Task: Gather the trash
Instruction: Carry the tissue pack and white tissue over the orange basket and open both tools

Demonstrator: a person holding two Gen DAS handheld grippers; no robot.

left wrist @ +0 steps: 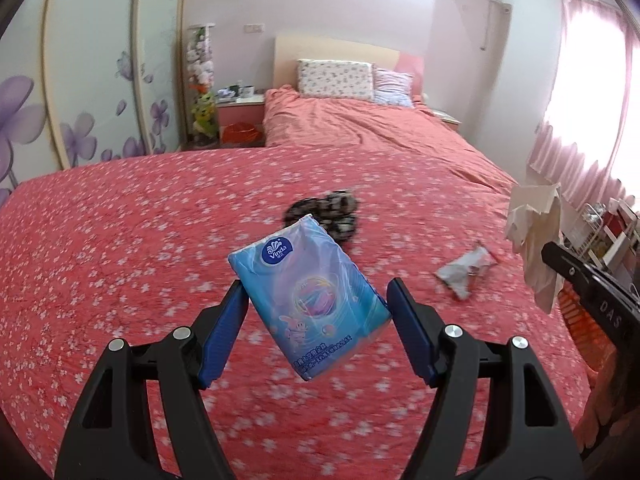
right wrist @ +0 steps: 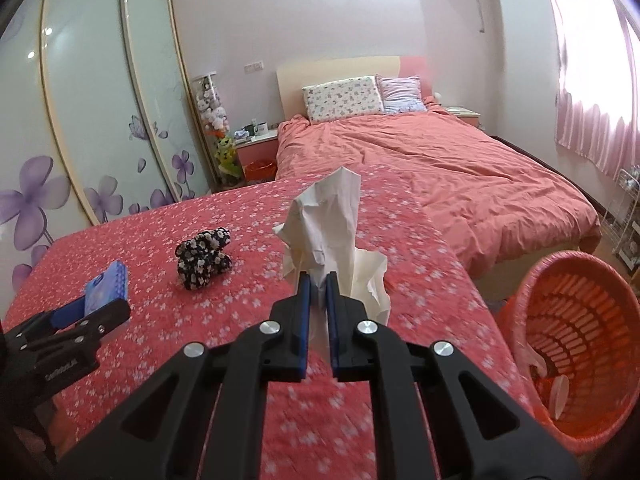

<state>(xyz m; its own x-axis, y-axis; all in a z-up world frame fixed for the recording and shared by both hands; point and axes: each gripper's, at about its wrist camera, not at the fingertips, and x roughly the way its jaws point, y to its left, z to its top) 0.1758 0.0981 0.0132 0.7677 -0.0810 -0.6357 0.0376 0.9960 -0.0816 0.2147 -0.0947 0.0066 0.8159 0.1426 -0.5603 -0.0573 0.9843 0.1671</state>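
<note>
While the right gripper [right wrist: 316,282] is pinching a crumpled tissue [right wrist: 334,220] at mid-frame and the left gripper [left wrist: 316,300] is clamping a blue tissue pack [left wrist: 308,300], that loose tissue could be slipping free before reaching the orange basket [right wrist: 576,356] at lower right.

L gripper [left wrist: 316,300] fingers wide, clamping pack; R gripper [right wrist: 316,284] fingers pinched near-closed, angled down.
</note>
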